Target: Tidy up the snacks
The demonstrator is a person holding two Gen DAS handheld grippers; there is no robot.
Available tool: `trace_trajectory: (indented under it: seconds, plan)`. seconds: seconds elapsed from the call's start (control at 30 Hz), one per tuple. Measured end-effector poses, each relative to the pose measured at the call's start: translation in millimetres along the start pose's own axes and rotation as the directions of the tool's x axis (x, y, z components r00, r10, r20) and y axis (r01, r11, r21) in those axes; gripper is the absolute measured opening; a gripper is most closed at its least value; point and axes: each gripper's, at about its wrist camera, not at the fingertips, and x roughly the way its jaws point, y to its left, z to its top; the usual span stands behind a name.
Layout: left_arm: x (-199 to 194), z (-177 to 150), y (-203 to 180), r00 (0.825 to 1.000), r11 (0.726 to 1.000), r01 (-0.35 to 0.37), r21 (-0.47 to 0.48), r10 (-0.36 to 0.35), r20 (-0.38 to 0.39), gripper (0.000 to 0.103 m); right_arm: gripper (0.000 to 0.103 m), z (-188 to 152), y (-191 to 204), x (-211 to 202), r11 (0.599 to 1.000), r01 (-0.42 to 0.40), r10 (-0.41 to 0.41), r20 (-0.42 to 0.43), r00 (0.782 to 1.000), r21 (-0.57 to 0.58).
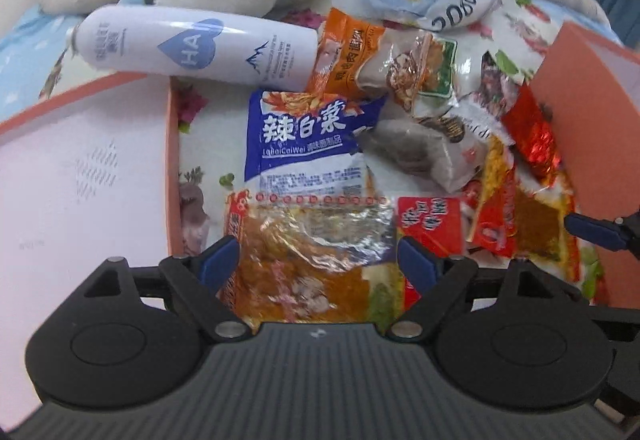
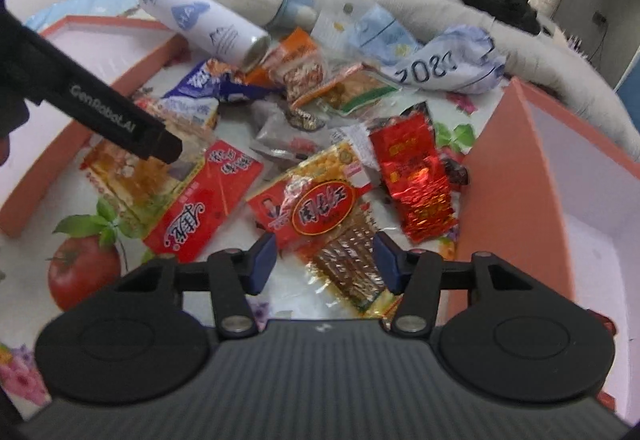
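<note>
Both grippers hang over the snack pile with jaws apart, holding nothing; my left gripper straddles an orange clear-window packet at lower centre, my right gripper straddles a red-and-yellow packet; I judge the sorting is at its start, each hand about to pick; next I must lower, close on one packet only, and carry it to a salmon box at right or the box lid at left; overlapping packets, a blue packet above, and a white spray can lying across the lid's rim may snag.
</note>
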Motion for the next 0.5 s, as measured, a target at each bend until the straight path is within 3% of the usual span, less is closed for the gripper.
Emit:
trace_trajectory:
  seconds: [0.1, 0.3, 0.5]
  plan:
    - [1.6, -0.3, 0.6, 1.0, 0.999, -0.002, 0.035, 0.002, 0.016, 0.088, 0.046, -1.7, 7.9, 7.7, 0.998, -0.044, 0.044, 0.008, 0.999, -0.035]
    - [-6.3, -11.6, 6.0, 0.997, 0.999, 0.034, -0.025, -0.033, 0.065, 0.088, 0.045, -12.9, 27.7, 3.0, 0.995, 0.008, 0.003, 0.112, 0.994, -0.101]
    - [0.8, -14.4, 4.6, 0.999, 0.997, 0.033, -0.064, -0.031, 0.024, 0.092, 0.045, -17.7, 34.0, -2.6, 0.998, 0.026, -0.017, 0.122, 0.992, -0.066]
